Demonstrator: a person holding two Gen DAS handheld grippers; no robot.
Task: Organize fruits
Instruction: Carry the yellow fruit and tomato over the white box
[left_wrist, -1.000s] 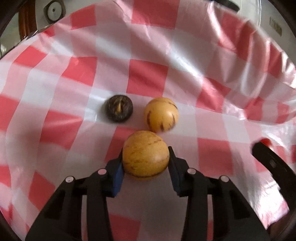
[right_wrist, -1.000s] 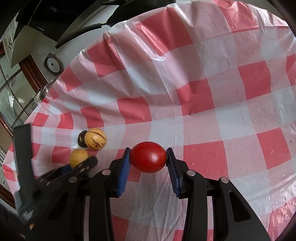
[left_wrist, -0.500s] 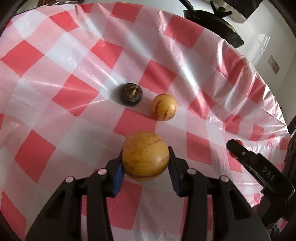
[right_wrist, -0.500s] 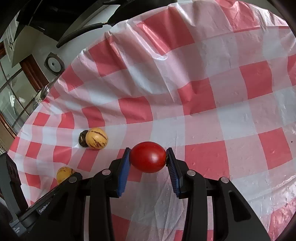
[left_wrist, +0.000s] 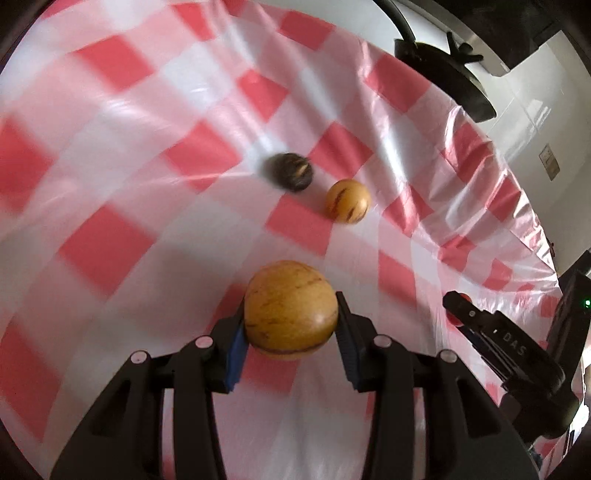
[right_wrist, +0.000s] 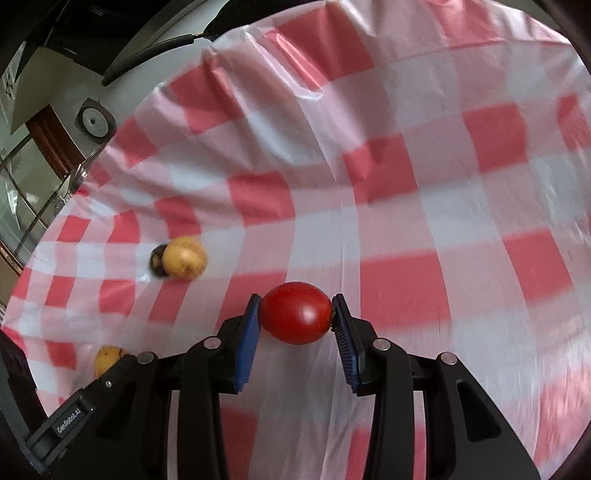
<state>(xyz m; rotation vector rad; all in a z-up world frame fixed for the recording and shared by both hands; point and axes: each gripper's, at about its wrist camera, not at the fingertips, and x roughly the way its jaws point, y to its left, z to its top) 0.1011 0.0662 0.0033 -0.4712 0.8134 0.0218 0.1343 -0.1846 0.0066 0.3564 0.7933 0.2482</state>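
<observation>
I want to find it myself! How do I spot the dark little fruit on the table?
Look at the red-and-white checked tablecloth. Two fruits sit close together on it, away from both claws. The dark fruit is the small blackish-brown one beside the striped yellow fruit; every other fruit here is yellow or red.

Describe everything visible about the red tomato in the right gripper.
The red tomato is a small, smooth, glossy oval, evenly deep red, with a soft highlight on its front. It lies sideways, its long axis running from pad to pad, clamped at both ends by the right gripper, whose blue ribbed pads press on it. It hangs clear above the red-and-white checked tablecloth, touching only the pads. No stem or blemish shows.
</observation>
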